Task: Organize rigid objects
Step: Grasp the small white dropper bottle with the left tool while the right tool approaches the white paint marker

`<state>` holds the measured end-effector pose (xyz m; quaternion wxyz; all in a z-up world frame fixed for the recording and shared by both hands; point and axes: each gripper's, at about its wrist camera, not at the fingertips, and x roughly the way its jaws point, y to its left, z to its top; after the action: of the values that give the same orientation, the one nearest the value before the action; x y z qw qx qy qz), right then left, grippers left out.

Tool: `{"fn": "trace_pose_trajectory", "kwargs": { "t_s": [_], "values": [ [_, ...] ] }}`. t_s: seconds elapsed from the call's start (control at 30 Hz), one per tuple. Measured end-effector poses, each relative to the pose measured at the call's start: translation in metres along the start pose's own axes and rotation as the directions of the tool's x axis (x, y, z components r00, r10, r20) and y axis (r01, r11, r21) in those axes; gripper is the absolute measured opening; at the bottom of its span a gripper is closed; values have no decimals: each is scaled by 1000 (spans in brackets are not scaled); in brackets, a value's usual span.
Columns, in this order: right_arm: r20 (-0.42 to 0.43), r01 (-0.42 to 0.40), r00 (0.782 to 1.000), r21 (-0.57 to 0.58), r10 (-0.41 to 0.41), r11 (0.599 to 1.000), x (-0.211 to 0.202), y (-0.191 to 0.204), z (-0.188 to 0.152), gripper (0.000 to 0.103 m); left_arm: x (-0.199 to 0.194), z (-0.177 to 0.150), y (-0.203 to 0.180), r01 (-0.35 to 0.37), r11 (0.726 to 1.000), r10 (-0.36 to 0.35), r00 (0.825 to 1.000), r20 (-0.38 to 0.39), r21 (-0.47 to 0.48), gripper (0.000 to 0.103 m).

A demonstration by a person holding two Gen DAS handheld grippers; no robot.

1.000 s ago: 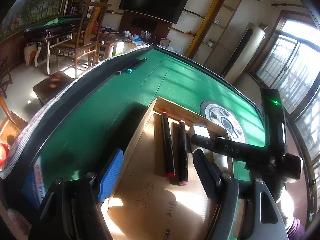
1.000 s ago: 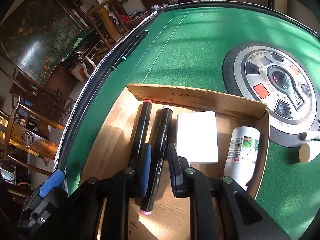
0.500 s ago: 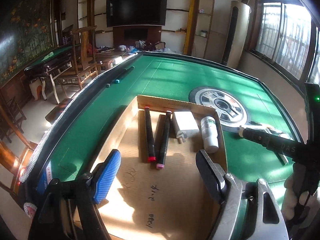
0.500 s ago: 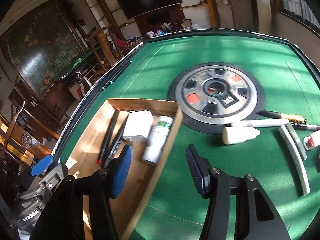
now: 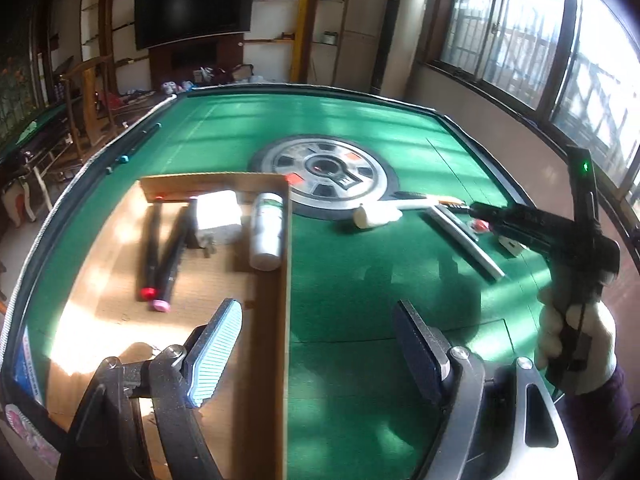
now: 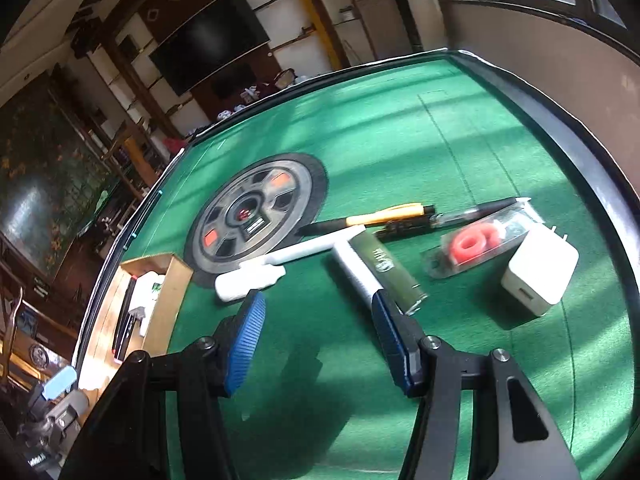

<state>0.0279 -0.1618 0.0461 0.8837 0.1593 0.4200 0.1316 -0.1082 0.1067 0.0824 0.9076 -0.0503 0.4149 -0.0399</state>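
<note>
A cardboard tray (image 5: 286,280) on the green felt holds two black markers (image 5: 172,256), a white charger (image 5: 218,216) and a white bottle (image 5: 266,232). My left gripper (image 5: 316,352) hangs open over the tray's right wall, with nothing between its fingers. My right gripper (image 6: 318,320) is open and empty above the felt. Just beyond it lie a small white bottle (image 6: 248,280), a dark green tube (image 6: 388,272), a white stick (image 6: 316,248), pens (image 6: 380,216), a packaged red ring (image 6: 476,246) and a second white charger (image 6: 540,276).
A round control panel (image 5: 324,168) sits in the table's middle. The raised black table rim (image 6: 600,184) runs close behind the loose items. A gloved hand (image 5: 572,340) holds the right gripper at the right of the left wrist view. Chairs stand beyond the table's left side.
The right gripper let go of the pink-tipped marker in the tray, opened, and swung right to the loose items. The left gripper also moved right, from over the tray floor to its right wall.
</note>
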Motion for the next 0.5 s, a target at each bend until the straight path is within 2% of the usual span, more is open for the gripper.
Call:
{"fn": "trace_pose_trajectory", "kwargs": {
  "t_s": [0.17, 0.23, 0.3, 0.33, 0.4, 0.43, 0.5],
  "values": [
    [-41, 33, 999, -63, -36, 997, 22, -11, 7, 55, 18, -5, -29, 10, 999, -8, 998, -70, 37, 81],
    [-73, 44, 996, -98, -51, 994, 33, -11, 4, 55, 20, -6, -34, 5, 999, -2, 997, -75, 46, 81],
    [-59, 70, 995, -134, -79, 988, 37, -9, -1, 55, 21, -5, -38, 0, 998, 4, 998, -70, 57, 81],
    [-70, 89, 992, -146, -100, 985, 40, -8, -3, 53, 21, -4, -40, 3, 998, 1, 998, -68, 62, 81],
    [-67, 136, 987, -169, -149, 976, 41, -7, -7, 43, 24, 2, -44, 8, 997, -2, 998, -64, 82, 81],
    [-71, 137, 986, -179, -152, 974, 41, -6, -8, 40, 26, 7, -47, 11, 995, -5, 998, -62, 96, 81],
    [-93, 91, 990, -160, -107, 983, 38, -9, -10, 36, 33, 18, -52, 17, 992, -10, 998, -54, 126, 81]
  ]
}}
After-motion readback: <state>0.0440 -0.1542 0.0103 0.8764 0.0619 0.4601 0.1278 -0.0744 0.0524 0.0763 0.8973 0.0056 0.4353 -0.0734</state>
